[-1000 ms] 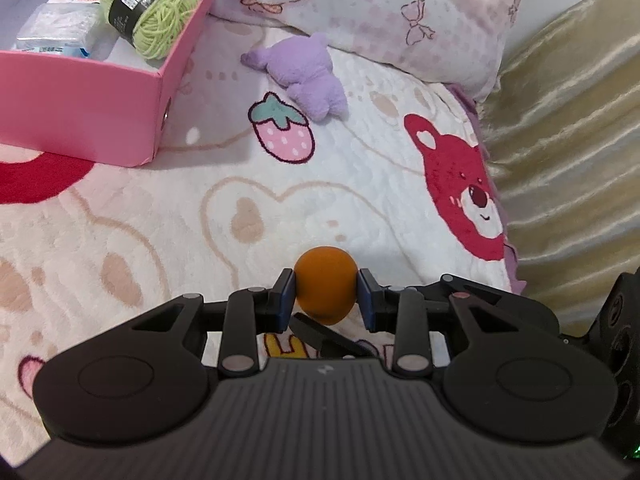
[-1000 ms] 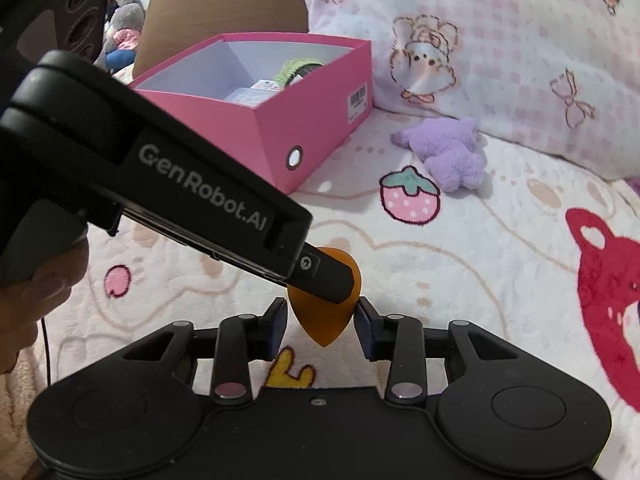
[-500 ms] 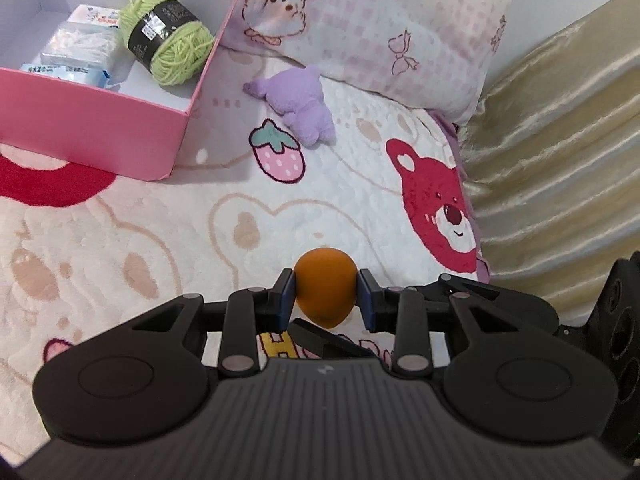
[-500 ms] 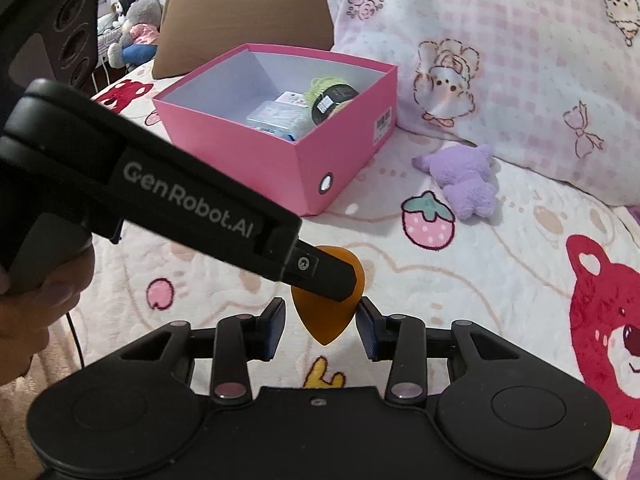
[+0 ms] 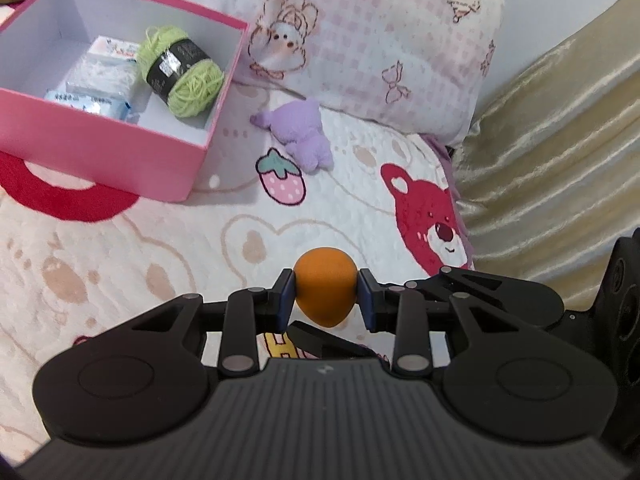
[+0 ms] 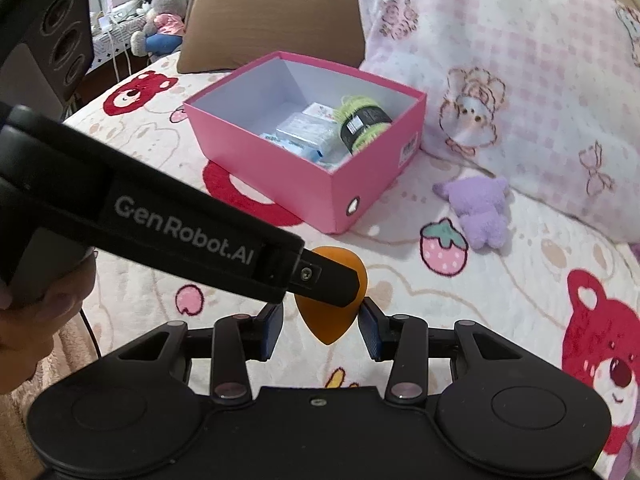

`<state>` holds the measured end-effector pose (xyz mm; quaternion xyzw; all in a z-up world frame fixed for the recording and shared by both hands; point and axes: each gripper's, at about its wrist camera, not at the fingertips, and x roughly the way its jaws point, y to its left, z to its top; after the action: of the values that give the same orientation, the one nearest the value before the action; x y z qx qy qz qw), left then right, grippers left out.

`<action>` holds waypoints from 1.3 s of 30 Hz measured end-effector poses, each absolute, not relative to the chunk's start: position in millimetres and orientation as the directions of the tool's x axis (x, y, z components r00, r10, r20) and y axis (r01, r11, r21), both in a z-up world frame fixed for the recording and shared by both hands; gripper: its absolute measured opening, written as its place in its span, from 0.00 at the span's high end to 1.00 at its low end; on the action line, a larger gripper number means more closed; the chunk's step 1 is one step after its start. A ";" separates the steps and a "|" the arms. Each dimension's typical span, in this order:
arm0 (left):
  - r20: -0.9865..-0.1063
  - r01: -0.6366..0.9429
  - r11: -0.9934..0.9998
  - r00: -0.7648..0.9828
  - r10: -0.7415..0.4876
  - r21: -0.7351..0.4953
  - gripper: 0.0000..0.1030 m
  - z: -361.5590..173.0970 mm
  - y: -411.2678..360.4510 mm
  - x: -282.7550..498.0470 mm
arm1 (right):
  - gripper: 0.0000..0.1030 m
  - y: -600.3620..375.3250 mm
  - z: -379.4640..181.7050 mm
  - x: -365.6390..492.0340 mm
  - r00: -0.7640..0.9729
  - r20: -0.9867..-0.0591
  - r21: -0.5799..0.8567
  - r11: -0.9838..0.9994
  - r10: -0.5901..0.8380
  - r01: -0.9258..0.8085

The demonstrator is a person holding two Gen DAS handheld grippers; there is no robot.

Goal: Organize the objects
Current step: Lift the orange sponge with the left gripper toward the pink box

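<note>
The left gripper is clamped on an orange teardrop sponge, its blue pads pressing the fat middle from either side, and holds it in the air above the printed bedspread. The sponge looks light, soft and springy, likely to squash under a hard squeeze but not to break; its matte skin should not slip. The broad belly is the sensible place to grip, since the pointed end would probably squirt out of the pads.

The left wrist view shows the pink box from above, with a ball of green yarn and wrapped packets inside, free floor at its near-left part, and a purple plush toy lying beside it.

The right wrist view alone shows the sponge's pointed tip hanging down between the right gripper pads; these stand apart from the tip, holding nothing. It also shows the person's hand on the left handle.
</note>
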<state>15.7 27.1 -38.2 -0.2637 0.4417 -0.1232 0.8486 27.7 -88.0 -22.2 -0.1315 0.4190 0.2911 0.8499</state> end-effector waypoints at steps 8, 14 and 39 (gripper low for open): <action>-0.661 -0.017 0.837 0.622 -0.420 -0.547 0.69 -21.1 38.3 5.1 | 0.54 -79.8 -8.3 23.4 0.500 -0.763 0.002 0.776 0.409 -0.631; -0.652 -0.019 0.840 0.640 -0.407 -0.542 0.69 -14.8 43.3 0.0 | 0.54 -73.4 -2.5 22.6 0.508 -0.754 -0.011 0.766 0.416 -0.643; -0.623 -0.045 0.832 0.686 -0.376 -0.553 0.69 0.4 72.2 -5.2 | 0.54 -48.3 10.7 27.8 0.532 -0.715 -0.045 0.729 0.454 -0.683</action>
<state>-5.2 72.2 0.4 -0.2739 0.3847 -0.0945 0.8764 27.8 -48.3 10.7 -0.1620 0.3533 0.3305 0.8601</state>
